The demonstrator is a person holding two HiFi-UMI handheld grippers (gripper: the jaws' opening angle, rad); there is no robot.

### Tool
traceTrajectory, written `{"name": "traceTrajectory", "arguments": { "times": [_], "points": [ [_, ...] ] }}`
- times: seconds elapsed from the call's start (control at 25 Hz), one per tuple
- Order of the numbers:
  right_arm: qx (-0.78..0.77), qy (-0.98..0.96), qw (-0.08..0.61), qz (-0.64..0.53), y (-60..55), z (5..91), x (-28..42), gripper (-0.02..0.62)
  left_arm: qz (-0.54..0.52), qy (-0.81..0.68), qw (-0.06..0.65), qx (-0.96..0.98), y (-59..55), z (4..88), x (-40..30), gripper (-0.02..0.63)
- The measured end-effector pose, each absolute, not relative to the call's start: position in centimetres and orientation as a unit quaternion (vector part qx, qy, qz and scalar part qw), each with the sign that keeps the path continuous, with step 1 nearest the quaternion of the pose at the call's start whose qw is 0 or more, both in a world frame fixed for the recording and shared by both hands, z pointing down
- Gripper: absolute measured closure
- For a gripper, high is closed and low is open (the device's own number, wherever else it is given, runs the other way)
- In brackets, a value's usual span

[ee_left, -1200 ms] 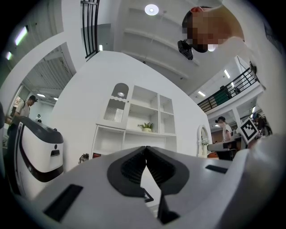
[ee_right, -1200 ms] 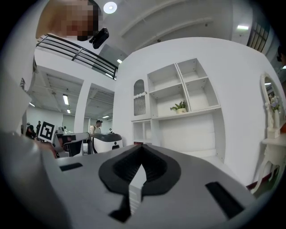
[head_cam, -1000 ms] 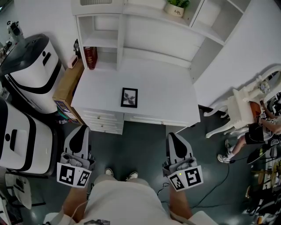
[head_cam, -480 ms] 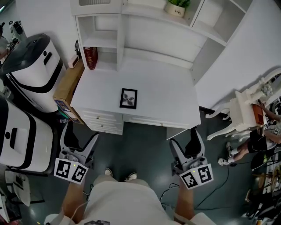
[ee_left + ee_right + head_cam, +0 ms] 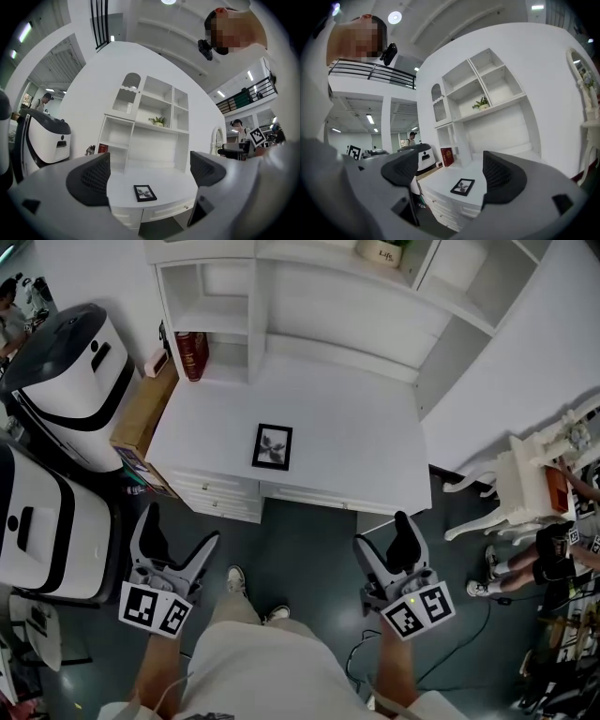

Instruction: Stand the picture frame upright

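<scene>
Picture frame (image 5: 272, 446) and both grippers, head view and gripper views.

**Frame.** It lies flat and face up on the white desk (image 5: 356, 456), black border around a pale print. Its long axis runs from the desk's front edge toward the shelving at the back, turned only slightly off square. It sits near the front edge, ahead of both grippers and between their lines of aim, somewhat closer to the left one's side. Neither gripper touches it; both are well apart from it.

**Left gripper** (image 5: 180, 526). It is held low over the dark floor, short of the desk front, on a bare forearm, with its marker cube nearest the person. The jaws point forward at the desk and are opening, already spread wide. Nothing stands between them; the frame shows far beyond the gap.

**Right gripper** (image 5: 380, 531). It has the same low pose on the other side of the person's legs and is angled slightly inward. Its jaws are spread wide and empty, the frame visible in the distance between them.

**Surroundings.** A red book (image 5: 192, 355) stands in the shelf cubby beyond the left gripper. A potted plant (image 5: 382, 251) sits on a higher shelf.
</scene>
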State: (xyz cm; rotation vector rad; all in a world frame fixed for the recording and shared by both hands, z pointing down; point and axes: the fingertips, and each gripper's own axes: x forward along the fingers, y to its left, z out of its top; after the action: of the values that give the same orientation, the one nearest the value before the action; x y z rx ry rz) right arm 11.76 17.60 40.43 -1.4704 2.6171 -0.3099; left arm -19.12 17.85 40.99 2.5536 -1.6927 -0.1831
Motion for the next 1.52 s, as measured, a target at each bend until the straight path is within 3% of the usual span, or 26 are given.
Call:
{"name": "traceTrajectory", "arguments": {
  "times": [0.84, 1.52],
  "points": [
    [-0.5, 0.849, -0.008, -0.172, -6.3, 44.6, 3.8, 0.17, -0.033, -0.47, 0.118, 0.874, -9.8, 47.9, -20.8, 0.097],
    [-0.446, 0.862, -0.045, -0.238, -14.1, 50.1, 5.5, 0.17, 0.045, -0.446, 0.191, 0.873, -16.6, 55.6, -13.8, 0.097]
  ]
}}
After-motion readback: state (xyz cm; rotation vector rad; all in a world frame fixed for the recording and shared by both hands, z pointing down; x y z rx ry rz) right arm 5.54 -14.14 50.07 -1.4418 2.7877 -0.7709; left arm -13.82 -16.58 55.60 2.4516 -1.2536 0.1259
